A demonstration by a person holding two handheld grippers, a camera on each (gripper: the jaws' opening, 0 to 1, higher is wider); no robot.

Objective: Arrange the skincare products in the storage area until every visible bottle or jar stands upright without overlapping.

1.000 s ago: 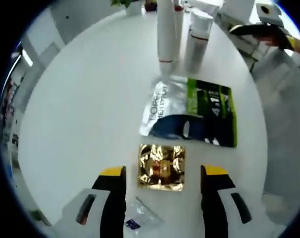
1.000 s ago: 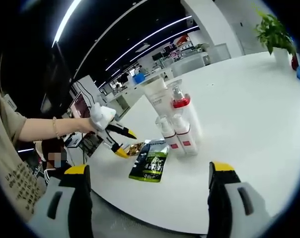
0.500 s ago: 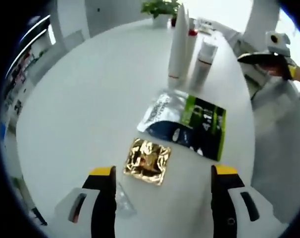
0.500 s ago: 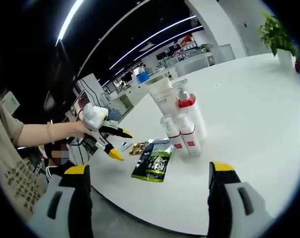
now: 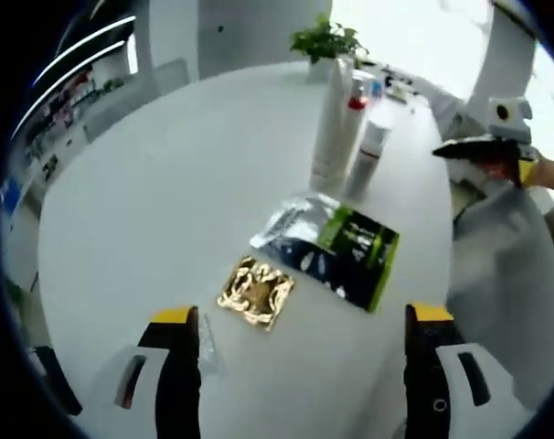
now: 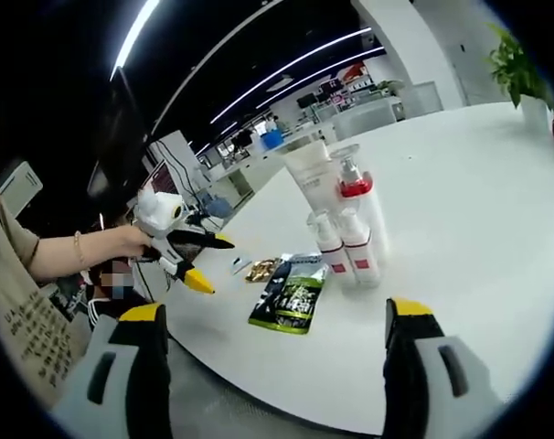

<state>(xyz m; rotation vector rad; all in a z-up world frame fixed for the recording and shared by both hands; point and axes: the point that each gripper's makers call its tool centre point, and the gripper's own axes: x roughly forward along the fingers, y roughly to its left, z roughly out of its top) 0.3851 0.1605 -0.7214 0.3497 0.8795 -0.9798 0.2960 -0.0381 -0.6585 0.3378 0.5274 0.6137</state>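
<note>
White round table (image 5: 149, 201) carries upright bottle cluster (image 5: 346, 128); green-black sachet (image 5: 355, 261) flat near bottles, silver pouch (image 5: 291, 224) just beside sachet, gold foil packet (image 5: 256, 291) beyond it, potted plant (image 5: 324, 46) behind bottles.

A broad white round bench (image 5: 167, 183) spreads ahead of the jaws. A potted green plant (image 5: 327, 41) stands at its far edge. Long ceiling light strips (image 6: 259, 87) cross a dark office hall beyond, lined with distant desks (image 6: 359, 114).
</note>
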